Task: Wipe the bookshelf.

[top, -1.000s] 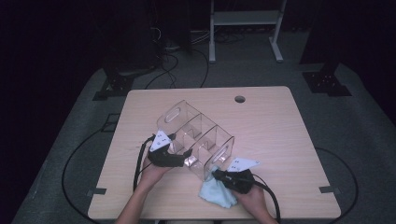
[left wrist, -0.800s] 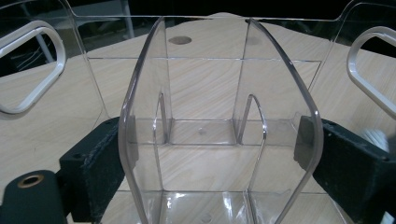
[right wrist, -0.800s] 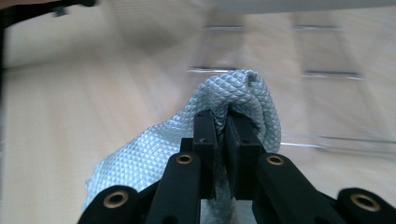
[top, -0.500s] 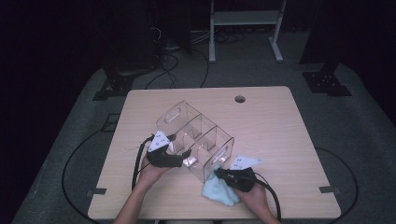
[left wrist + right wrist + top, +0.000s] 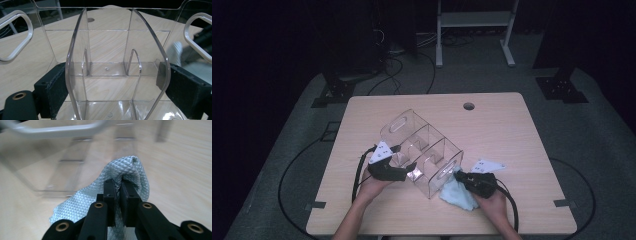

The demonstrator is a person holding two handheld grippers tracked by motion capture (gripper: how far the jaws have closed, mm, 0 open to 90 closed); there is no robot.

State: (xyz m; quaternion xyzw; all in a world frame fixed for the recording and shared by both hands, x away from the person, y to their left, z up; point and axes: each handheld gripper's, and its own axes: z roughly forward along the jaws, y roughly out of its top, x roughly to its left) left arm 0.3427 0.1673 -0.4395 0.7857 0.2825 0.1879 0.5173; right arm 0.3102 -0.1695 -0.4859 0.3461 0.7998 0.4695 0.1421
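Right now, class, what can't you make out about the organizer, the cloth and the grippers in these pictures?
- Organizer, right gripper view: blurred.
- Organizer base, left gripper view: cut off by the bottom edge.
- Cloth, high view: weave too small; right gripper hides part.
- Left gripper, high view: contact blurred behind clear walls.

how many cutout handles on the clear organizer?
2. One on the far end wall of the clear organizer, one on the near end wall beside the cloth.

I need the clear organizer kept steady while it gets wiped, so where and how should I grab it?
Grip the organizer across its narrow curved divider wall, coming from the near long side, as the left gripper does. That thin upright wall fits between the jaws; the outer walls are too wide.
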